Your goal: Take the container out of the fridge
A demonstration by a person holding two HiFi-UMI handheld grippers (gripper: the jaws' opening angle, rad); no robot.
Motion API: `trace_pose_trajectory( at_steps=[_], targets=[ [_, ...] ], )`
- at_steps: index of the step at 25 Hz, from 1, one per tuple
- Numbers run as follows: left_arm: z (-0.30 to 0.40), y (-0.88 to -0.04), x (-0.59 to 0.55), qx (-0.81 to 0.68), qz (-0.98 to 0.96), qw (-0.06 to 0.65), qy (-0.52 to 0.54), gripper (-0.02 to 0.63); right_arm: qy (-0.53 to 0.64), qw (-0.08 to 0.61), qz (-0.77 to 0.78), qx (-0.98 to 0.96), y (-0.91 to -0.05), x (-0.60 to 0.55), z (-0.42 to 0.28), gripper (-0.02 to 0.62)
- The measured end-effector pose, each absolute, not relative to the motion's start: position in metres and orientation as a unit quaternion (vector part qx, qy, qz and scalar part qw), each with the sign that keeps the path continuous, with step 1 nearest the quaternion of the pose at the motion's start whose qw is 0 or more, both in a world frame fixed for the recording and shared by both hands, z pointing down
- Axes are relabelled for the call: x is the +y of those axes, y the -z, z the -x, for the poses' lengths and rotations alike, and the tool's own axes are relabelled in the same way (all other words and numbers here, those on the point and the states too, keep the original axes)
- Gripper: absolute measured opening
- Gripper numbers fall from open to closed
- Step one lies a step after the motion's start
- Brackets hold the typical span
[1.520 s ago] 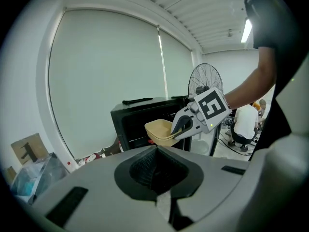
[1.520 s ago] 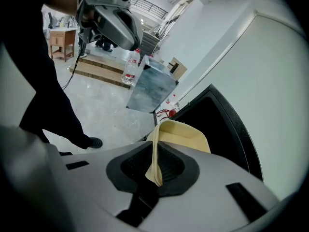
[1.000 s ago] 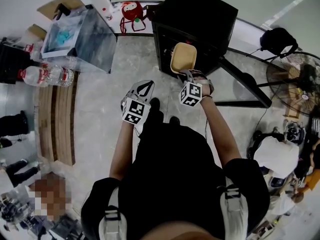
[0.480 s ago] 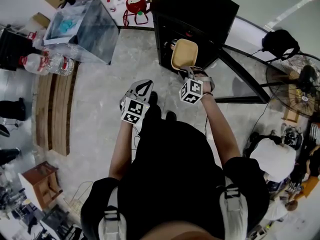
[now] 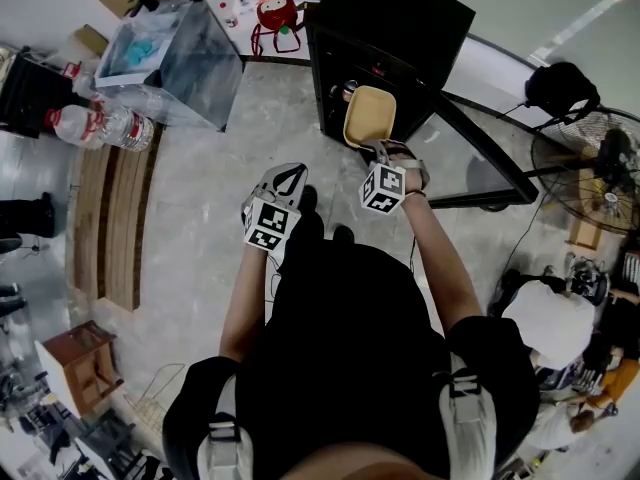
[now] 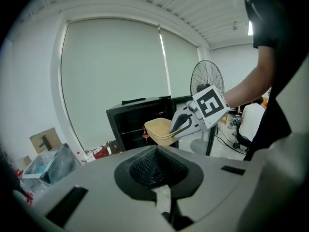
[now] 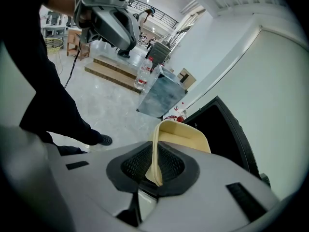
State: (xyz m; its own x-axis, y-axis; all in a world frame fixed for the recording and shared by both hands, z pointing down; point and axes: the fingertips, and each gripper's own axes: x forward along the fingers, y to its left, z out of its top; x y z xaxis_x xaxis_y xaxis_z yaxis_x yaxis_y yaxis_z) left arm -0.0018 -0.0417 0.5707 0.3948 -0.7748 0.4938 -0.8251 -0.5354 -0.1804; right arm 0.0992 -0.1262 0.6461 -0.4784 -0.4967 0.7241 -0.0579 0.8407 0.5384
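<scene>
A tan plastic container (image 5: pixel 369 116) hangs in front of the open black fridge (image 5: pixel 400 28), just outside its opening. My right gripper (image 5: pixel 381 151) is shut on the container's near rim. In the right gripper view the thin rim (image 7: pixel 154 163) is pinched between the dark pads and the container (image 7: pixel 186 137) tilts toward the fridge (image 7: pixel 227 129). My left gripper (image 5: pixel 289 176) is held lower left of the container, apart from it, jaws shut on nothing. The left gripper view shows the container (image 6: pixel 158 129) in the right gripper (image 6: pixel 189 121) before the fridge (image 6: pixel 133 120).
The fridge's glass door (image 5: pixel 470 158) stands open to the right. A clear plastic bin (image 5: pixel 175 58), water bottles (image 5: pixel 100 126) and a wooden platform (image 5: pixel 110 218) lie left. A standing fan (image 5: pixel 595 153) and a seated person (image 5: pixel 550 318) are right. A bottle (image 6: pixel 143 135) stays inside the fridge.
The right gripper has drawn the container back slightly from the fridge opening. The left gripper has barely moved.
</scene>
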Motion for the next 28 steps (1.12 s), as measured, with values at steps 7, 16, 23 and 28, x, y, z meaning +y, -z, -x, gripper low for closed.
trace_pose_trajectory(
  at_steps=[7, 16, 23, 28],
  targets=[
    [0.004, -0.571, -0.035, -0.481, -0.833, 0.044, -0.27, 0.02, 0.224, 0.49, -0.163, -0.826, -0.651, -0.119, -0.103, 0.029],
    [0.002, -0.57, -0.037, -0.478, -0.836, 0.042, -0.268, 0.018, 0.222, 0.5, -0.159, -0.822, -0.655, -0.116, -0.105, 0.029],
    [0.002, -0.572, -0.036, -0.476, -0.836, 0.045, -0.27, 0.02, 0.218, 0.499, -0.159, -0.823, -0.656, -0.116, -0.107, 0.029],
    [0.002, -0.572, -0.036, -0.478, -0.835, 0.044, -0.268, 0.02, 0.216, 0.499, -0.159, -0.824, -0.657, -0.115, -0.106, 0.029]
  ],
)
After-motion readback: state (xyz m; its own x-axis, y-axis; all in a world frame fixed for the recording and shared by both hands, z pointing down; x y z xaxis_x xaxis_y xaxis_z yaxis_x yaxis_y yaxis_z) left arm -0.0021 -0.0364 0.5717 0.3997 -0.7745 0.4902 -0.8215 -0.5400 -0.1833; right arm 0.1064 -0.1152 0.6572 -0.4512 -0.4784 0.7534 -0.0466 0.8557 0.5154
